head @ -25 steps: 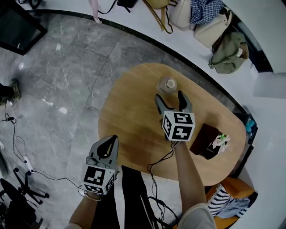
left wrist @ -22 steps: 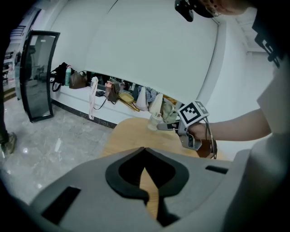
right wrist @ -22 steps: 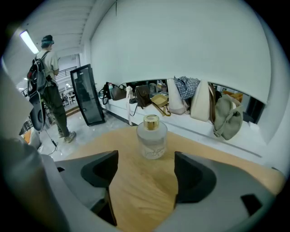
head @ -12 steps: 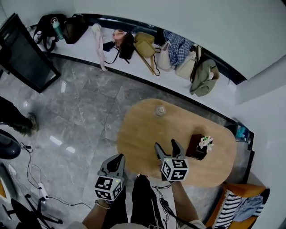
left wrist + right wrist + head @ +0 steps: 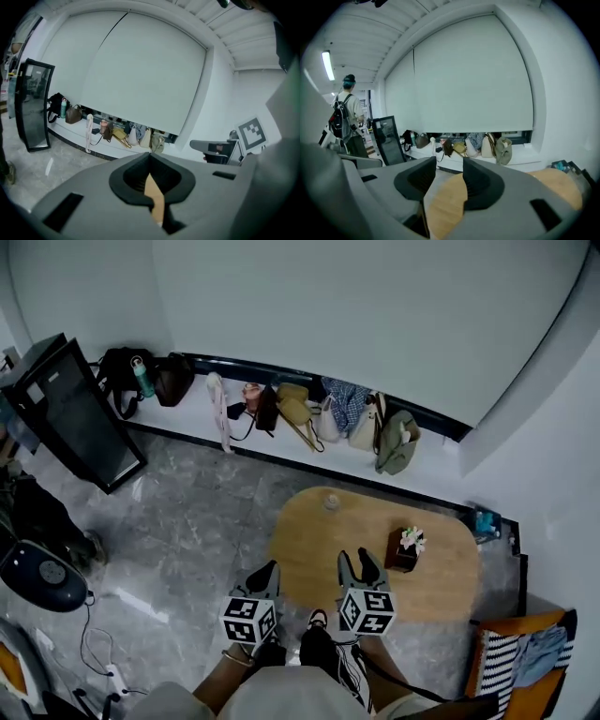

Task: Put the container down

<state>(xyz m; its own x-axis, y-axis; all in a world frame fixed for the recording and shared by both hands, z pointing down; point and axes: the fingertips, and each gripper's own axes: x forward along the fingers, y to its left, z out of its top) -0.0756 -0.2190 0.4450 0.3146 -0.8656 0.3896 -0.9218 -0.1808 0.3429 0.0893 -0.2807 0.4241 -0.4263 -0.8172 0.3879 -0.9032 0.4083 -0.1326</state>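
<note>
Head view: the small clear round container [image 5: 330, 502] stands upright on the oval light-wood table [image 5: 441, 577], close to its far rim and well apart from both tools, so I judge the put-down done. You hold the left gripper [image 5: 261, 576] and right gripper [image 5: 357, 563] at the near rim, close to your body. Risk: a knock on the table could send the container over that far rim. The dark box with pale flowers [image 5: 403, 549] sits nearer your right tool. A loose cable [image 5: 98, 652] on the grey stone floor [image 5: 206, 512] could catch a foot. The floor to your left offers the most room; the orange chair [image 5: 511, 652] crowds your right. Left gripper view: the left gripper [image 5: 150, 157] has its jaws together on nothing. Right gripper view: the right gripper [image 5: 449, 161] is closing, jaws apart, only tabletop showing between them.
</note>
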